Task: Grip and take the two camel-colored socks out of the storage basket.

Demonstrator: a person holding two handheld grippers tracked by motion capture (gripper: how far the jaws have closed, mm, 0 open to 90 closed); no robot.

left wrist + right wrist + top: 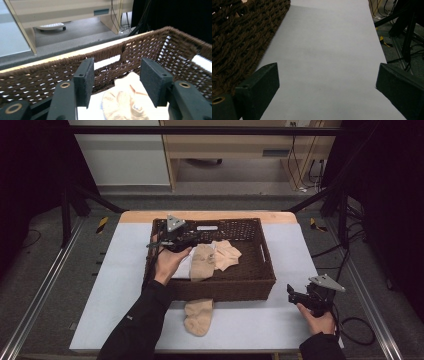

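**Left hand-held gripper open over the socks in the basket**

We take the basket [260, 270] as our landmark; it stands in the middle of the surface [125, 270]. Our left hand-held gripper [186, 239] hangs inside the basket, near its far-left corner, pointing towards the far wall. In the left gripper view its jaws stand apart with nothing pressed between the pads; the pale sock [125, 100] lies below and beyond them on the basket floor, and we see no contact with it.

Inside the basket we see a tan sock [201, 262] lying lengthwise near the middle, and just right of it a lighter sock [227, 254], touching or overlapping it. A white cloth [184, 270] lies under their left side. Another tan sock [199, 316] lies on the surface just in front of the basket's near wall, outside it.

Our right hand-held gripper [300, 296] sits off the basket's near-right corner, close to the wall but apart from it. In the right gripper view its jaws stand wide apart over bare surface, gripping nothing, with the basket wall at the left.
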